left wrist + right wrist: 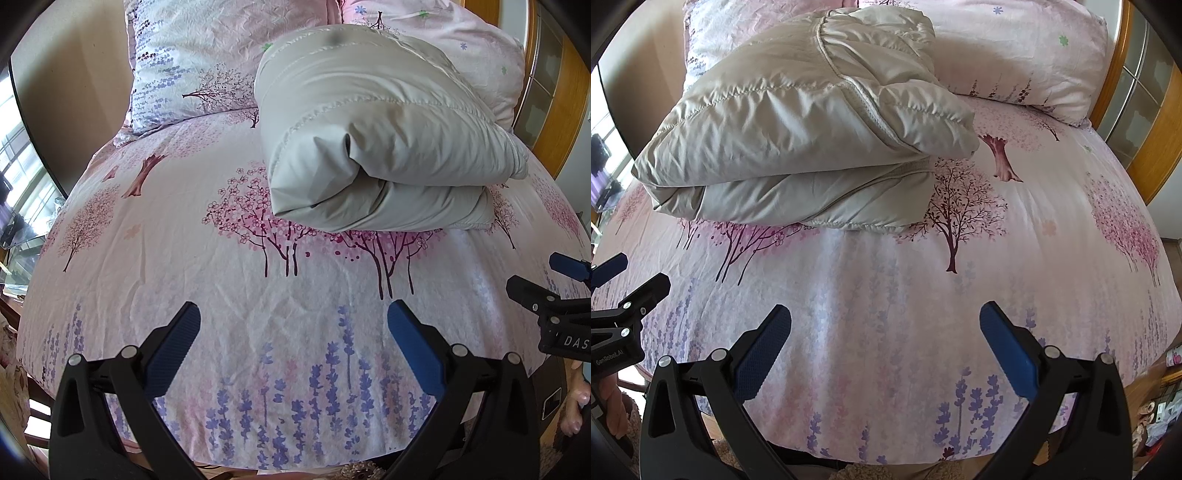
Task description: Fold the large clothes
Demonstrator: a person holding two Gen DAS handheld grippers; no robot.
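Both claws off, jacket folded up on the bed.

On the left, the left claw (293, 314) hangs wide apart over the lavender-print bed sheet (166, 236), gripping nothing. Centre stage, the pale padded jacket (369, 147) sits doubled into a plump bundle mid-bed, just short of the pillows (177, 66), looking like a finished fold. Over on the right, the right claw (884, 314) is spread apart too, empty, held near the bed's foot, clear of the bundle so it rests undisturbed.
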